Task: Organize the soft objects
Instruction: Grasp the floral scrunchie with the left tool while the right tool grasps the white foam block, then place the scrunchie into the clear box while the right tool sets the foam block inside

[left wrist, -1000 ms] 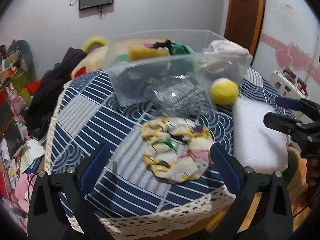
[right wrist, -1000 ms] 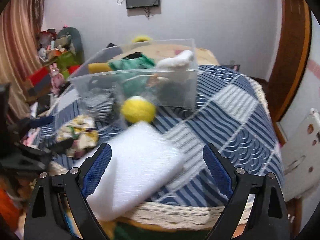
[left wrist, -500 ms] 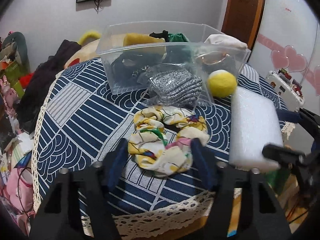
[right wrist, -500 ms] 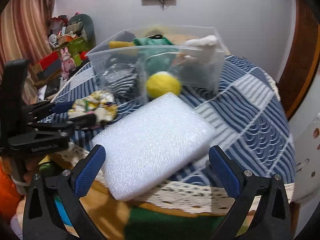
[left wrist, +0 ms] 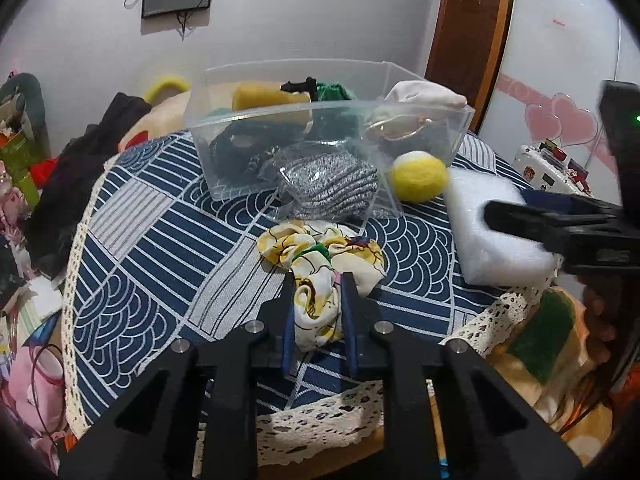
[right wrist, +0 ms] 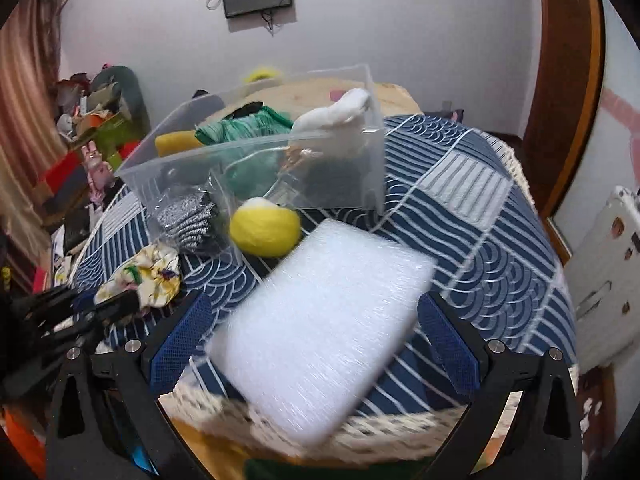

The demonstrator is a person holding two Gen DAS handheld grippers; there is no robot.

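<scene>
On tablecloth [left wrist: 168, 240], left gripper [left wrist: 317, 288] pinching scrunchie [left wrist: 320, 264]

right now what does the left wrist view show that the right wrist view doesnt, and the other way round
Only the left wrist view shows the left gripper head-on, shut on the floral scrunchie, plus the pink heart stickers on the wall.

Only the right wrist view shows the right gripper open, its pads on either side of the white foam block, and the curtain.

Both show the clear bin, the yellow ball, the grey knit bundle and the blue patterned tablecloth.
</scene>
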